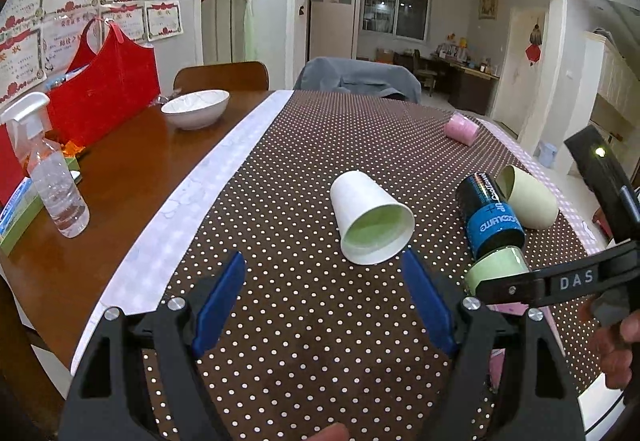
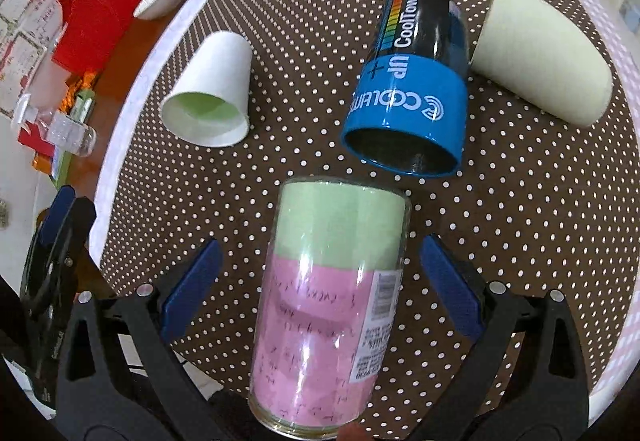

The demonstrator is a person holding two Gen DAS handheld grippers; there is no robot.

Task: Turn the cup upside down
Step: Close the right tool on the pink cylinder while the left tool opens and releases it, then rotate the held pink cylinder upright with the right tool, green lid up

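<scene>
Left wrist view: left gripper (image 1: 322, 273) fingers spread, empty, aimed at the white paper cup (image 1: 370, 219) lying sideways on the desk (image 1: 120, 169), mouth toward them.

Right wrist view: right gripper (image 2: 318, 261) fingers released, straddling the sideways glass jar (image 2: 332, 301) near that cup, apparently untouched.

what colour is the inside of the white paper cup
Pale green inside the white paper cup, lying on its side; clearest in the left wrist view.

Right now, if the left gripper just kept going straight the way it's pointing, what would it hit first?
Most likely the white paper cup, lying on its side with its mouth toward the open left gripper. It sits slightly right of center, so the right fingertip would probably touch its rim first.
</scene>
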